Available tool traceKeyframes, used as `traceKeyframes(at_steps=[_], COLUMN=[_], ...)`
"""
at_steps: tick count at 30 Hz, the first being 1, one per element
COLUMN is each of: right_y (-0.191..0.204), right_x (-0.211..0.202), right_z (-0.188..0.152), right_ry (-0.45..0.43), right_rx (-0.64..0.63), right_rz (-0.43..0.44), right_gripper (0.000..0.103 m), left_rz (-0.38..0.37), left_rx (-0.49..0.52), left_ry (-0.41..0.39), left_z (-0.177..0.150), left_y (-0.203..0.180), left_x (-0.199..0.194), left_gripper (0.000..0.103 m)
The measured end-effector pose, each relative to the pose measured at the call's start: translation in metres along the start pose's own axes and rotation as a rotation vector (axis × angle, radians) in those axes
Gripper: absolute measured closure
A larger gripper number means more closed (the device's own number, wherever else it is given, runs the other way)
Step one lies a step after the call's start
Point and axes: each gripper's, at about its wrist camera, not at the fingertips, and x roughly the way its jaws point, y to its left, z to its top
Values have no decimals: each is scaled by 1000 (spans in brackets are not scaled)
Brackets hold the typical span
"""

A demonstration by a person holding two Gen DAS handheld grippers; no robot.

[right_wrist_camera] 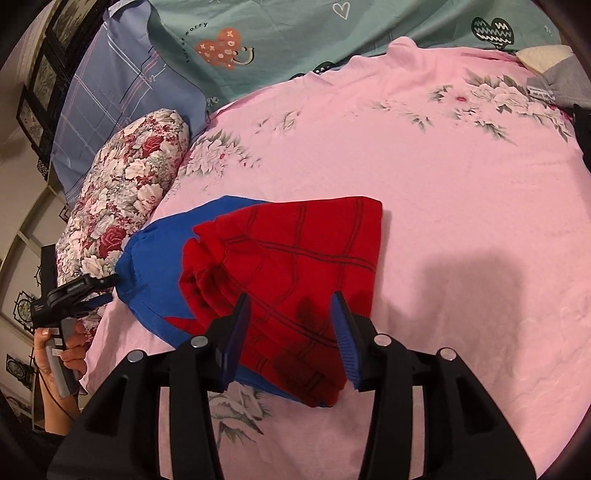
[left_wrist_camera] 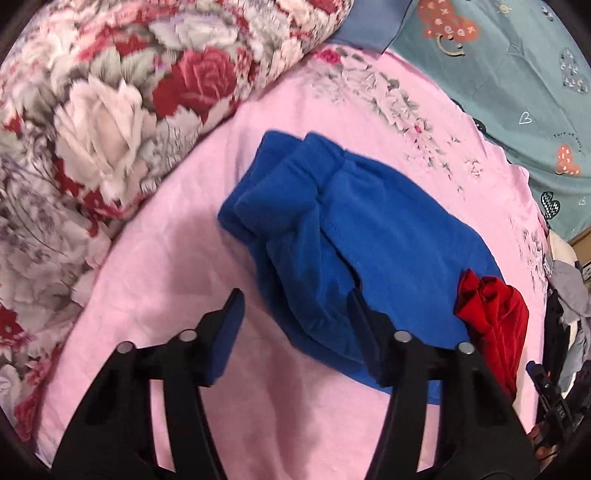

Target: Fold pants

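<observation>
The pants (right_wrist_camera: 288, 266) are folded into a compact bundle on the pink bed sheet (right_wrist_camera: 443, 203). They are blue with a red web-patterned side. In the left wrist view the blue side (left_wrist_camera: 362, 236) fills the middle, with a red part (left_wrist_camera: 495, 314) at its right end. My left gripper (left_wrist_camera: 295, 317) is open just above the bundle's near edge, holding nothing. It also shows in the right wrist view (right_wrist_camera: 99, 291) at the bundle's left end. My right gripper (right_wrist_camera: 291, 325) is open over the red side, holding nothing.
A rolled floral quilt (left_wrist_camera: 92, 129) lies along the left of the sheet. A teal heart-print sheet (right_wrist_camera: 332, 33) and a blue plaid pillow (right_wrist_camera: 118, 96) lie beyond. A pile of grey and dark clothes (left_wrist_camera: 569, 295) sits at the right edge.
</observation>
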Motion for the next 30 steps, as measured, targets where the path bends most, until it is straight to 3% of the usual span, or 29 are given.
traceKeyframes(at_steps=[13,17,19,21,26,30], right_y=[-2,-2,-2,-3,0,1], right_x=[11,13,13,14,11,1], right_z=[6,7,8,10,13,13], right_ry=[20,22,21,19,2,-28], right_rx=[15,22,20,19,15,5], right_rz=[26,38,38,34,39,51], right_gripper=[56,56,56,56,56,56], left_rz=[-99,-86,-40,-35,61,-20], left_rx=[-119,-106,-84,-84,93,254], left_ry=[71,76,76,75,-62,-181], left_z=[36,43,44,43,37,28], left_y=[19,15,9,7,-36,-90], left_x=[33,38,38,34,-10,-57], left_gripper=[41,42,57,85,89,90])
